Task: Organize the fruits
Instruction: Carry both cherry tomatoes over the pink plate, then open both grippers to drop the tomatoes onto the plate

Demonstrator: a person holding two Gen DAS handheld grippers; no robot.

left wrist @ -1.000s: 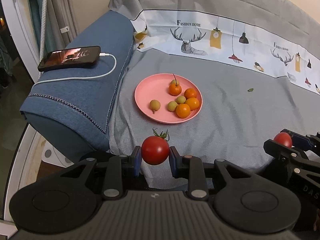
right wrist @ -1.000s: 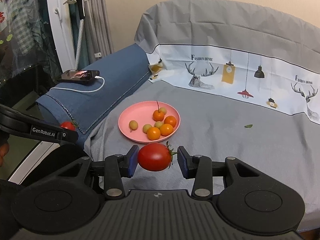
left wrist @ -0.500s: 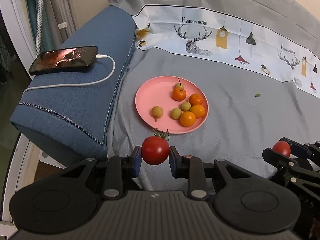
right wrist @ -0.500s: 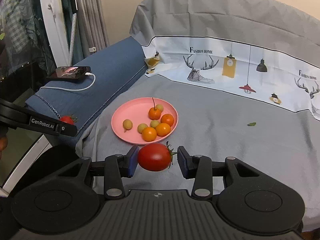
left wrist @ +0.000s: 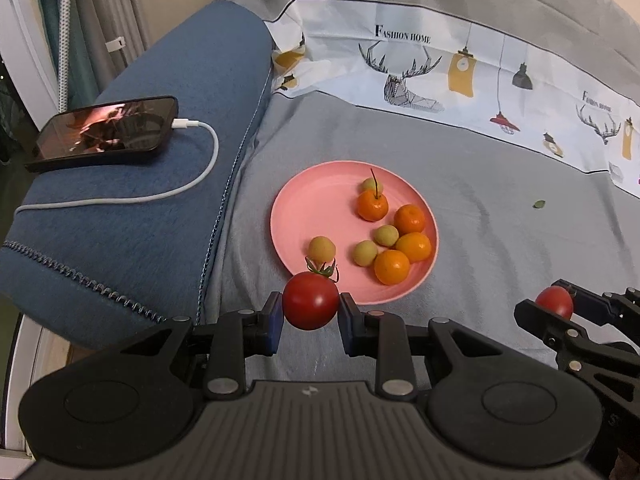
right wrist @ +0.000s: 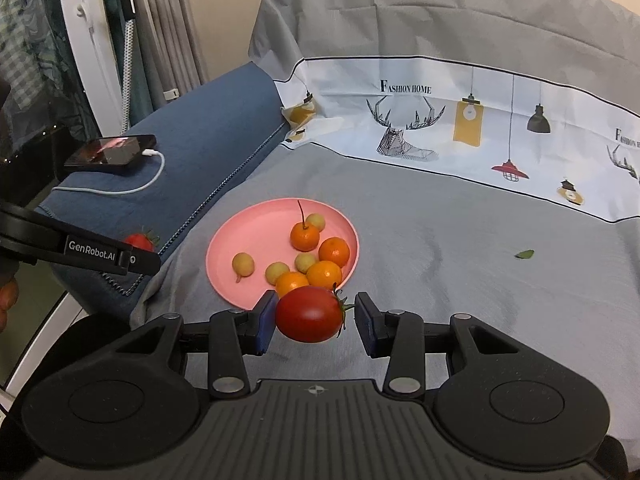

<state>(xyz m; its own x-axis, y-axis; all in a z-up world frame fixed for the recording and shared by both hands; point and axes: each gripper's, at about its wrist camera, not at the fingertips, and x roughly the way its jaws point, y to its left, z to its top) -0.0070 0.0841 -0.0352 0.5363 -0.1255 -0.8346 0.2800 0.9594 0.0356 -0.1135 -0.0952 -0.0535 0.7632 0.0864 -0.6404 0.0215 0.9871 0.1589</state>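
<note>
Fruit is sitting on a pink plate (left wrist: 320, 200) that is resting on a grey sofa cover (left wrist: 500, 240): four small oranges (left wrist: 392, 266) and four pale yellow-green fruits (left wrist: 322, 249), one orange carrying a long dark stem. White printed fabric with deer heads and hanging lamps (left wrist: 416, 76) is running along the back of the seat. A blue cushioned armrest (left wrist: 132, 224) is lying to the left of the plate, and a phone (left wrist: 104, 132) with a lit screen is resting on it, a white charging cable (left wrist: 192, 184) curling away from it. A small green leaf (left wrist: 539, 204) is lying on the cover, well apart from the plate on the right. Grey curtains (right wrist: 168, 40) are hanging beyond the armrest.

Nothing is standing between either tool and the plate.

The left tool (left wrist: 311, 318) is pointing steeply downward, just short of the plate's near rim, and its blue pads are pressing on a red tomato (left wrist: 311, 300) with its green calyx up. The right tool (right wrist: 316, 320) is tilting down less steeply, near the plate's right front edge, and is gripping a second red tomato (right wrist: 310, 314), its calyx turned toward the right pad. In the left view the right tool is showing at the lower right edge.
</note>
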